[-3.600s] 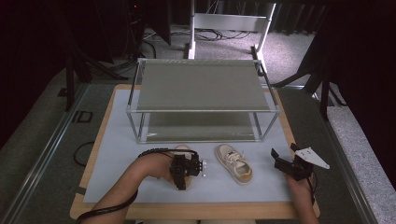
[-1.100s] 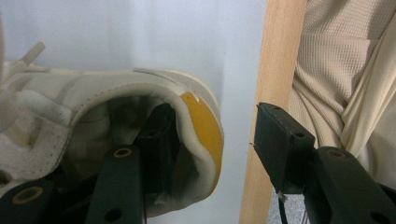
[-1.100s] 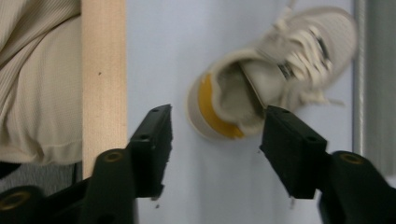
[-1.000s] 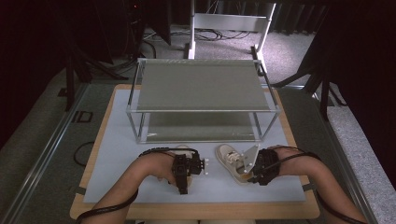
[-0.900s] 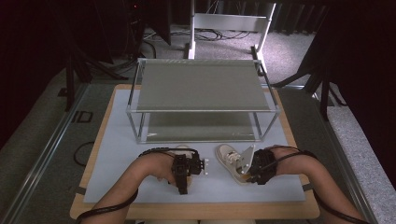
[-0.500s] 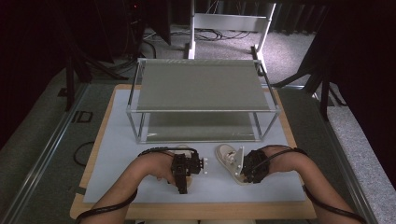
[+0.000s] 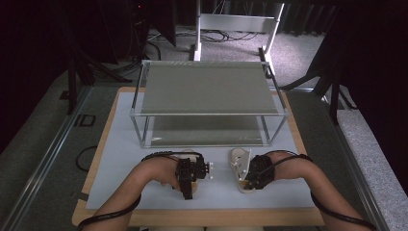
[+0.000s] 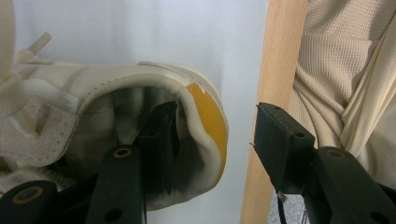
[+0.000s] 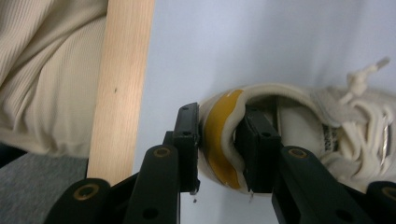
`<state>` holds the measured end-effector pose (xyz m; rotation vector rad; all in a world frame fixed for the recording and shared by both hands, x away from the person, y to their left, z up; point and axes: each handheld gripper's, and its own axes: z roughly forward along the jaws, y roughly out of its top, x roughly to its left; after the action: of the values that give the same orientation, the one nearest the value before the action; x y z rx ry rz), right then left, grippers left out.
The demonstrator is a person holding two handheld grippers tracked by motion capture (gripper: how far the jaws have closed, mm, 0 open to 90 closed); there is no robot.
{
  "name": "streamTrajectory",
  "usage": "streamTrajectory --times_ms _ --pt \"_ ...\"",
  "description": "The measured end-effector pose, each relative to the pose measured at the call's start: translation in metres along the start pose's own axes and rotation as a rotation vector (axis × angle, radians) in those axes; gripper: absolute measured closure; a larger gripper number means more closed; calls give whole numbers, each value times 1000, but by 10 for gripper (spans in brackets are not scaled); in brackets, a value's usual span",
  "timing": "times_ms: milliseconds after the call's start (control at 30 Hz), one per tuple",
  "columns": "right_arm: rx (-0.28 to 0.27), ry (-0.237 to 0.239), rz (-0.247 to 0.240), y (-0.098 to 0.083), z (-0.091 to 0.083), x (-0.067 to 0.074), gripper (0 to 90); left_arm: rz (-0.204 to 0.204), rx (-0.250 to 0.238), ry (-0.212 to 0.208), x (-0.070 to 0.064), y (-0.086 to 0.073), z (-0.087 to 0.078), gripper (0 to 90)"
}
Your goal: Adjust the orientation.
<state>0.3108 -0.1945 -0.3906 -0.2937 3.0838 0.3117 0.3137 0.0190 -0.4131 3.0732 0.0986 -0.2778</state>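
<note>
Status: early, pick-up stage.
- Left sneaker point(image 8: 140, 107): tabletop point(image 7: 144, 144) near edge; left tool point(image 8: 212, 140) straddles heel collar, not clamped.
- Right sneaker point(image 9: 289, 121): beside it; right tool point(image 9: 217, 135) just closed on heel.
- Shoe rack point(image 7: 207, 89): empty; lifting, placing remain.

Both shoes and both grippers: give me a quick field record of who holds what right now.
left gripper: one jaw inside the left shoe at the heel, the other outside and clear; open
right gripper: jaws have just been closing, pinched on the heel of the right shoe
shelf rack: behind both shoes
mat: both shoes resting on it
</note>
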Motion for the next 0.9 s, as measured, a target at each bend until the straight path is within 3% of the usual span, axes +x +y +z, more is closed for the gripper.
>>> streamTrajectory --times_ms 133,333,500,600,633,700,800,900 --pt "-27 -23 -7 9 1 3 706 -3 -2 4 -1 0 -1 490" --pt "-71 -35 -61 25 1 8 708 -6 -11 7 -2 -1 -3 502" --pt "-90 -21 -55 35 7 7 707 -3 -20 12 -2 -1 -2 502" --pt "-73 -25 -44 37 17 8 706 -46 -51 12 -5 0 1 501" --pt "-60 -14 -46 38 21 8 704 -28 -32 6 -4 1 0 501" --pt "-68 -15 -44 37 21 8 695 -38 -43 2 -6 2 2 501" --pt "-57 -21 -54 37 19 8 687 -17 -19 8 -3 3 3 502" --pt "-48 -36 -50 40 17 10 664 -43 -13 3 -3 4 6 502"
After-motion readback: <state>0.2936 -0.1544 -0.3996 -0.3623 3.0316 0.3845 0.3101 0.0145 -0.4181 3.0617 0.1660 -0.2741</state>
